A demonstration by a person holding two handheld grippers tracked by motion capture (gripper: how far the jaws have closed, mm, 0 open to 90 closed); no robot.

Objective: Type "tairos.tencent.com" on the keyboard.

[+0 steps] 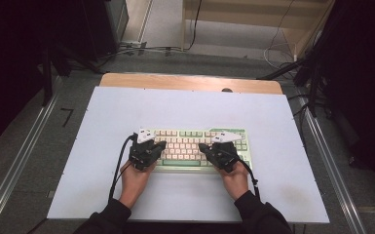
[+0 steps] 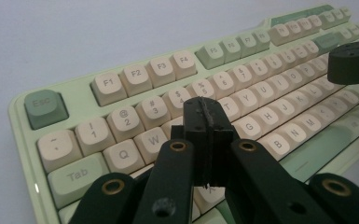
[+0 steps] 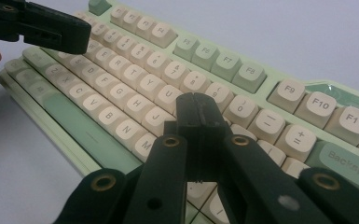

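A pale green keyboard [image 1: 187, 140] with cream keys lies in the middle of the white table top. My left gripper [image 1: 161, 145] hovers over its left half, jaws shut with nothing between them. In the left gripper view the shut tips [image 2: 207, 109] sit over the keys near E and R of the keyboard [image 2: 135, 74]. My right gripper [image 1: 202, 147] is over the right half, also shut and empty. Its tips [image 3: 196, 105] hang above the keys near I and K of the keyboard [image 3: 224, 65]. Whether either tip touches a key I cannot tell.
The white sheet [image 1: 126, 107] covers a wooden table whose far edge [image 1: 190, 82] shows behind it. Metal rails [image 1: 24, 156] run along both sides. Cables [image 1: 141, 48] lie on the floor beyond, with dark curtains left and right.
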